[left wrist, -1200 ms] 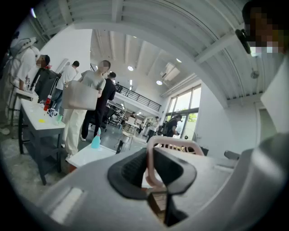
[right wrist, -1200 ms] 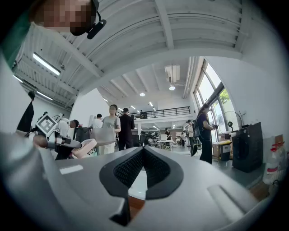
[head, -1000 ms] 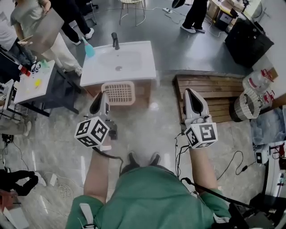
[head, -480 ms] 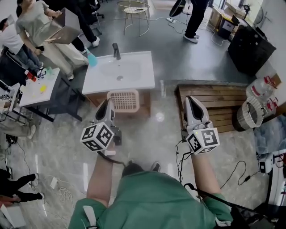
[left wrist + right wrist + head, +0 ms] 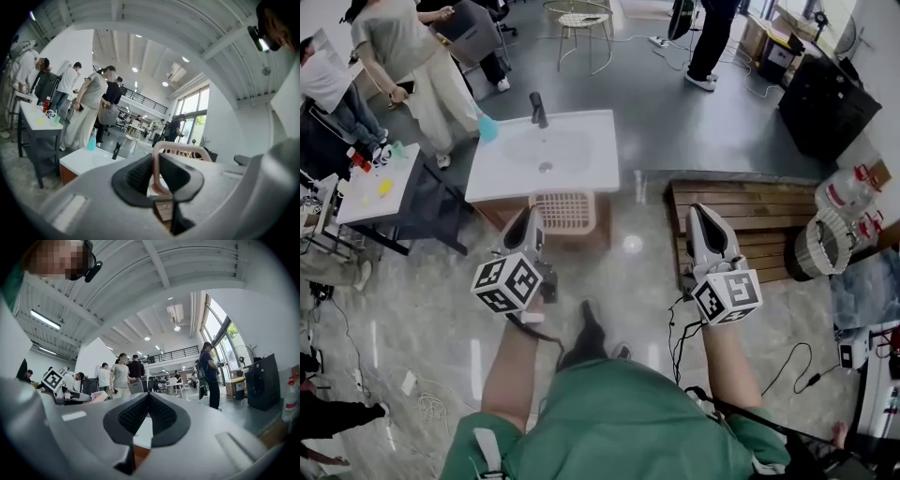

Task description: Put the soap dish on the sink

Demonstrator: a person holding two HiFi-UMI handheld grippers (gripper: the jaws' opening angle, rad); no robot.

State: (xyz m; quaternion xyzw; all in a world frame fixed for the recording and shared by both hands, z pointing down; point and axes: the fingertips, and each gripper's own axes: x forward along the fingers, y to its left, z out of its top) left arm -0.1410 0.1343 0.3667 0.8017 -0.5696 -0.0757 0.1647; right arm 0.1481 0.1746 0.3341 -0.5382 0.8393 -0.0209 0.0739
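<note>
Soap dish, slatted pink plastic, in left tool

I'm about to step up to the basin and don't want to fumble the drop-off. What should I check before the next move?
1. Left tongs clamped on the soap dish rim: ok.
2. Soap dish over the sink: not ok, it hangs short of the near edge.
3. Bare landing spot on the sink's top: ok; faucet and blue bottle are at the far side.
4. Right tongs shut with nothing between them: ok.
5. Whether the grip is firm enough: cannot tell.
</note>
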